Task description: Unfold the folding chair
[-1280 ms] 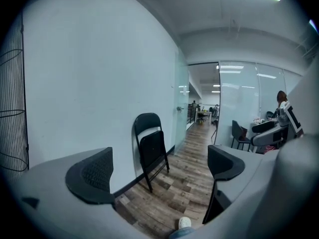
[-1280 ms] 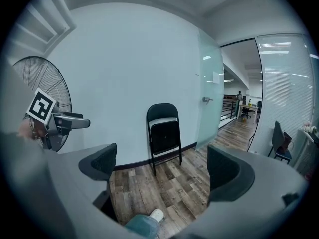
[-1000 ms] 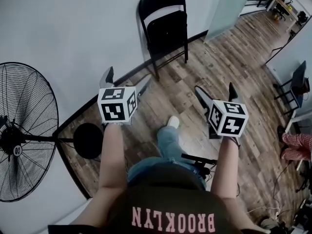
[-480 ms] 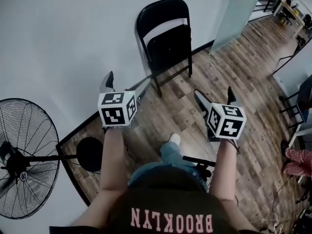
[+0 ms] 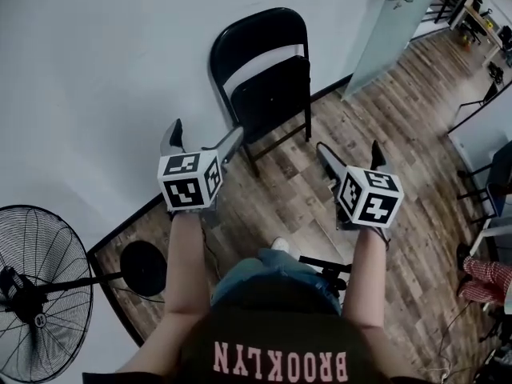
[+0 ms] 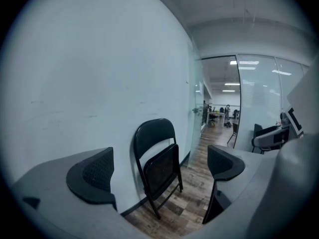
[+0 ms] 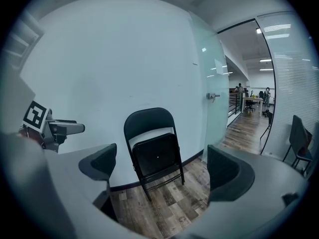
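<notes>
A black folding chair (image 5: 266, 82) leans folded against the pale wall, its seat flat against the backrest. It also shows in the left gripper view (image 6: 158, 166) and the right gripper view (image 7: 154, 152). My left gripper (image 5: 200, 136) is open, held short of the chair and to its left, with nothing between its jaws. My right gripper (image 5: 350, 154) is open too, a step back from the chair on its right side. Both grippers (image 6: 159, 168) (image 7: 159, 169) frame the chair at a distance.
A large standing fan (image 5: 40, 286) with a round base (image 5: 144, 267) stands at the left by the wall. A glass door (image 5: 396, 18) is right of the chair. Office chairs (image 5: 496, 158) stand at the far right on the wooden floor (image 5: 384, 110).
The view has shifted: the chair now sits lower and nearer in the head view, and the fan has slid down to the left. Both grippers stay open.
</notes>
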Motion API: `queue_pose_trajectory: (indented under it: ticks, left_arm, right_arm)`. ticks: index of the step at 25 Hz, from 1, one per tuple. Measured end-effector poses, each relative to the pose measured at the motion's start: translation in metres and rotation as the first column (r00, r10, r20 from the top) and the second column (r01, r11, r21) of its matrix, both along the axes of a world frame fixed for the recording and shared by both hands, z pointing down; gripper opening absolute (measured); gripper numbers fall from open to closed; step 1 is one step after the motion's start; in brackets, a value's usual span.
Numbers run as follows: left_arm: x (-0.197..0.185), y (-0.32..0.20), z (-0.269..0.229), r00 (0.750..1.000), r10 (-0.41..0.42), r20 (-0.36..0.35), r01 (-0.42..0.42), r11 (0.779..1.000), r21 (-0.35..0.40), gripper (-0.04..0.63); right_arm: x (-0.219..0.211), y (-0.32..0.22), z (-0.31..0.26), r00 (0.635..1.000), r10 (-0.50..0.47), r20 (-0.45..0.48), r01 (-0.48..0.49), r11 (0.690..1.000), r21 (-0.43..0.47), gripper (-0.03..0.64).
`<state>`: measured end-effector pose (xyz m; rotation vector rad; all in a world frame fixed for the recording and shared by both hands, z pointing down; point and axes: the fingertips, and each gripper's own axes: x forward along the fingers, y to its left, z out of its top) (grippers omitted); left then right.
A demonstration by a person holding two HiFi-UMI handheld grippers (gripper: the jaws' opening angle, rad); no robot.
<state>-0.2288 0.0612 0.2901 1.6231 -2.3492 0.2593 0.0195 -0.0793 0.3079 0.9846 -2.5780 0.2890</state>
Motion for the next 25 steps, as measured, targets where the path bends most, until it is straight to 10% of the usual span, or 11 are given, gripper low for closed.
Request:
queue_pose_trajectory:
  ticks: [25]
  left_arm:
    - [-0.152, -0.127, 0.049, 0.993, 0.057, -0.103, -0.063, 0.997, -0.055, 0.569]
  right_arm:
    - [-0.148, -0.096, 0.063, 0.998, 0.058, -0.020, -0.060, 0.985, -0.161, 0.548]
